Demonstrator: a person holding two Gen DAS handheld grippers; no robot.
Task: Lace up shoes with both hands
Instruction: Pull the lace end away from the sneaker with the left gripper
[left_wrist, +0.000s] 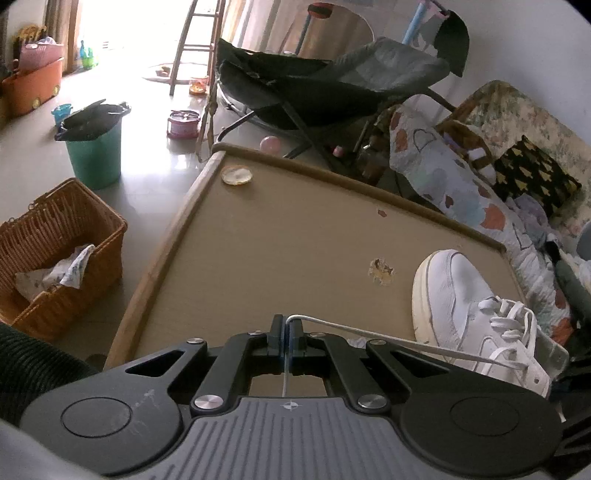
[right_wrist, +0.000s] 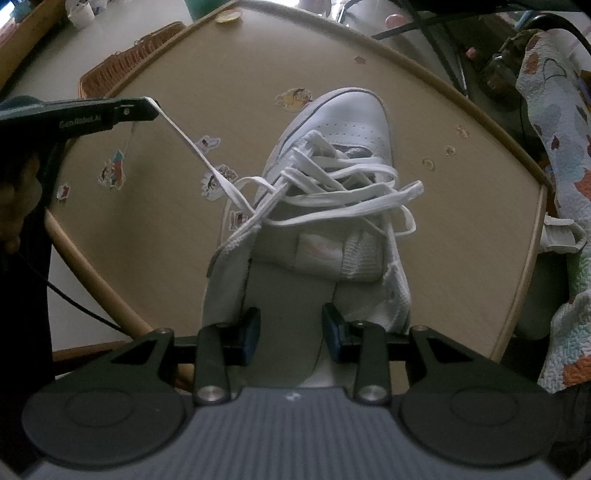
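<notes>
A white sneaker (right_wrist: 343, 125) lies on the tan table (right_wrist: 166, 66), toe pointing away, with loose white laces (right_wrist: 332, 199) tangled over its tongue. My left gripper (left_wrist: 287, 328) is shut on one lace end (left_wrist: 369, 330), which runs taut and slanting back to the sneaker (left_wrist: 458, 291). In the right wrist view the left gripper (right_wrist: 153, 105) hangs left of the shoe with the lace (right_wrist: 192, 147) stretched from its tip. My right gripper (right_wrist: 291, 332) points down over the shoe's heel opening. Its jaws stand apart, with only the grey insole (right_wrist: 288, 295) showing between them.
The table has a raised wooden rim (left_wrist: 162, 243) and cartoon stickers (right_wrist: 114, 173). A wicker basket (left_wrist: 55, 251) and a green bin (left_wrist: 96, 155) stand on the floor at left. A dark folding chair (left_wrist: 314, 88) is behind the table and a patterned quilt (left_wrist: 461, 192) at right.
</notes>
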